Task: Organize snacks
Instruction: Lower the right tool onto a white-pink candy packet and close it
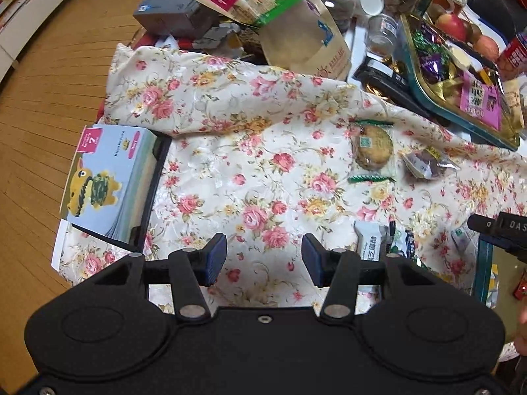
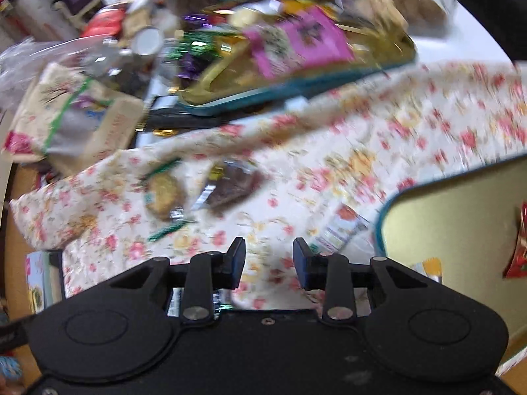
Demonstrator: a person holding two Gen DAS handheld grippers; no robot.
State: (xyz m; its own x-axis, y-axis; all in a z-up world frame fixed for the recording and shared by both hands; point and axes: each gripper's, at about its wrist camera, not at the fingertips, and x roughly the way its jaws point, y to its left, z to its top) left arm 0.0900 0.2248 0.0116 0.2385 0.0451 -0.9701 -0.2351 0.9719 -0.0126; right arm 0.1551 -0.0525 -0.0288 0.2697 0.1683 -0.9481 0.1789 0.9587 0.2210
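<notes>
Both grippers hung half-open and empty over the floral cloth [image 1: 250, 151]. The wrapped cookie [image 1: 372, 151] lay ahead and right of the left gripper [image 1: 264, 260], and ahead-left of the right gripper [image 2: 269, 263].

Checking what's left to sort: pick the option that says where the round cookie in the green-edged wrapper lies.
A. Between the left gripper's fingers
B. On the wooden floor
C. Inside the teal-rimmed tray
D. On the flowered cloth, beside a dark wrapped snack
D: the cookie lies flat on the flowered cloth, next to the dark wrapped snack, outside the heaped tray.
</notes>
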